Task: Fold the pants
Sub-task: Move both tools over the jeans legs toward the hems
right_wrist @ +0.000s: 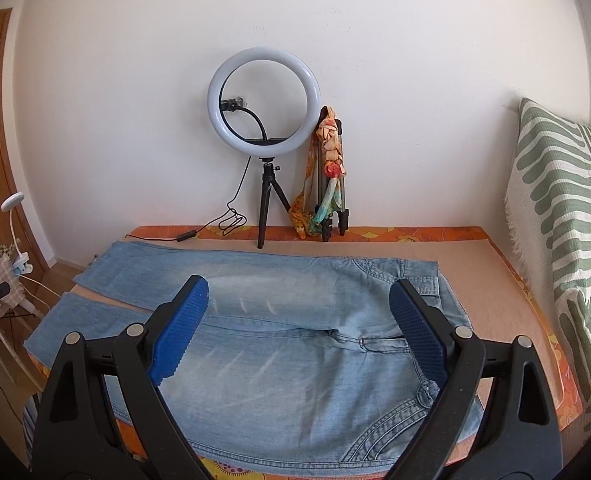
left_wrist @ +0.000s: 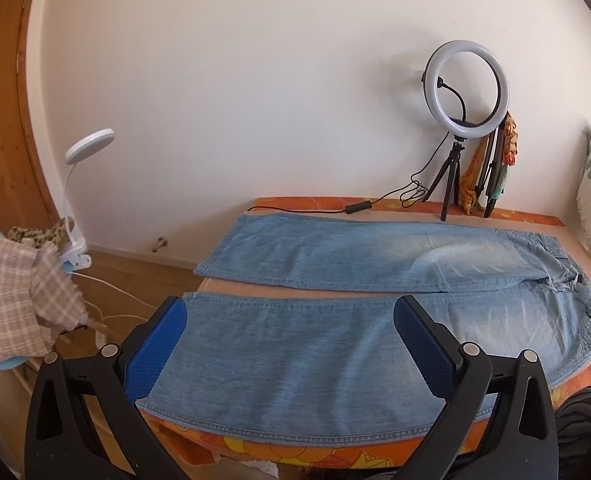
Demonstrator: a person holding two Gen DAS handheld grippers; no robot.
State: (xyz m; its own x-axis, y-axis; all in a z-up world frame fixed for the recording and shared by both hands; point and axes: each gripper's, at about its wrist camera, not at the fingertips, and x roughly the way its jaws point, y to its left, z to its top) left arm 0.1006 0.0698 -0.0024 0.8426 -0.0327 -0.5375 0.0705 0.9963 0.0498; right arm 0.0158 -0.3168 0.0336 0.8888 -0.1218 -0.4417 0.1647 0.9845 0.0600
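The jeans point(left_wrist: 375, 276) lie flat and unfolded on the orange bed point(left_wrist: 527, 216), legs spread side by side. The left gripper point(left_wrist: 291, 320) hovers over the near leg, jaws wide apart and empty. The right gripper point(right_wrist: 299, 300) hangs above the waist end, jaws likewise apart.

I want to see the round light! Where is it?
The ring light stands on its small tripod at the back of the bed, against the wall, behind the jeans and left of a scarf-draped tripod.

left gripper point(left_wrist: 291, 320): jaws wide apart (holding nothing) | right gripper point(right_wrist: 299, 304): likewise spread, apparently hovering
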